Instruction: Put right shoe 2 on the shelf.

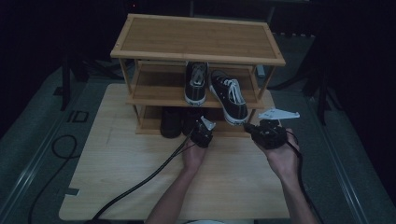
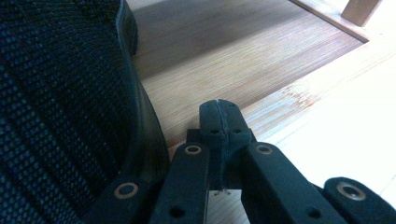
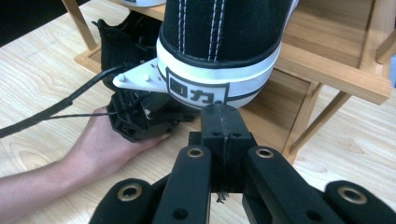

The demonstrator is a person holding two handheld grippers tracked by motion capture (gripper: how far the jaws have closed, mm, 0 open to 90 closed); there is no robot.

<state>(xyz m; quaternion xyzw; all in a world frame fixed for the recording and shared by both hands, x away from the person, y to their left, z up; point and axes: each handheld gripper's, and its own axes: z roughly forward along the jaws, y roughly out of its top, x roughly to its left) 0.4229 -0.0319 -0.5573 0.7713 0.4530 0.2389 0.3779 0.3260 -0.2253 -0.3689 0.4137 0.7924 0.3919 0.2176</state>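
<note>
A three-tier wooden shoe rack (image 1: 196, 39) stands on the table. Two black canvas sneakers with white laces sit on its middle shelf, one straight (image 1: 196, 81) and one angled (image 1: 229, 95), its heel (image 3: 215, 56) overhanging the shelf edge. Black mesh shoes (image 1: 171, 122) sit on the bottom shelf. My left gripper (image 1: 199, 124) is shut and empty at the bottom shelf's front, its tips (image 2: 219, 109) beside a mesh shoe (image 2: 60, 107). My right gripper (image 1: 248, 126) is shut and empty, its tips (image 3: 223, 114) just under the angled sneaker's heel.
The rack's top shelf is bare. The light wooden table (image 1: 116, 172) lies open in front of the rack. A black cable (image 1: 140, 184) trails from the left gripper across the table. A rack leg (image 3: 310, 123) slants close to the right of my right gripper.
</note>
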